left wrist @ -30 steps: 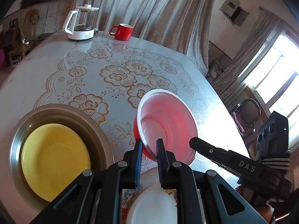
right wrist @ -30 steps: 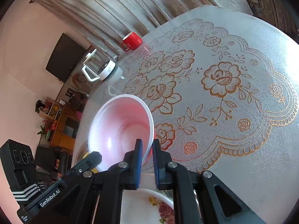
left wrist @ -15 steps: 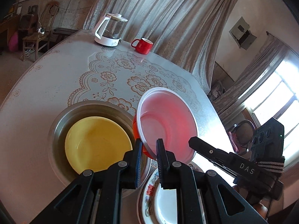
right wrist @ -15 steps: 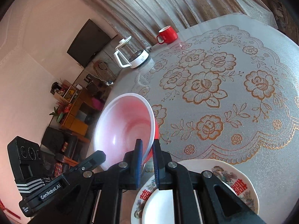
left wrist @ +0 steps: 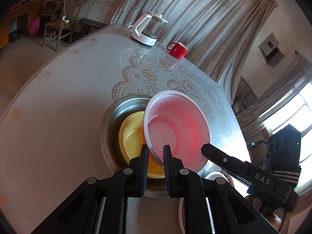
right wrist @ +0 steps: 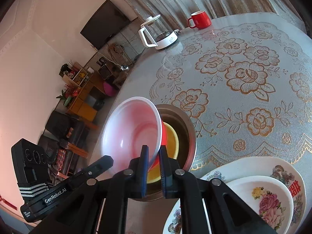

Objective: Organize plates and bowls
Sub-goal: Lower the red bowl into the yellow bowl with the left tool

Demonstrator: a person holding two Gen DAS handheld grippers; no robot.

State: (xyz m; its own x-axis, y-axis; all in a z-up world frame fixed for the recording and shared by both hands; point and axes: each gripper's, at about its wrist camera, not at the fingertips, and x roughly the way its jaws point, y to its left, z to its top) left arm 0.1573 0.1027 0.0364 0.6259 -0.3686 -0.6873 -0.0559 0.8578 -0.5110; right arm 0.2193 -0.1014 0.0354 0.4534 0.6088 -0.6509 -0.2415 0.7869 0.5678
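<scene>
A red bowl with a white inside (left wrist: 175, 128) (right wrist: 132, 128) hangs tilted in the air, held from two sides. My left gripper (left wrist: 156, 152) is shut on its near rim, and my right gripper (right wrist: 153, 152) is shut on the opposite rim. The bowl hovers over a round metal basin (left wrist: 117, 113) (right wrist: 187, 124) with a yellow bowl (left wrist: 130, 134) (right wrist: 171, 138) lying in it. Part of the yellow bowl is hidden behind the red one. A small floral plate (right wrist: 269, 198) rests on a larger floral plate (right wrist: 292, 171) just right of the basin.
A glass kettle with a white base (left wrist: 148, 29) (right wrist: 158, 33) and a red mug (left wrist: 177, 49) (right wrist: 200, 19) stand at the far edge of the round table. A gold-flowered lace cloth (right wrist: 243, 74) covers the table. Curtains hang behind it.
Both grippers carried the red bowl sideways from above the floral plates and cloth to above the basin with the yellow bowl. Both views rolled, and the grips stayed shut.
</scene>
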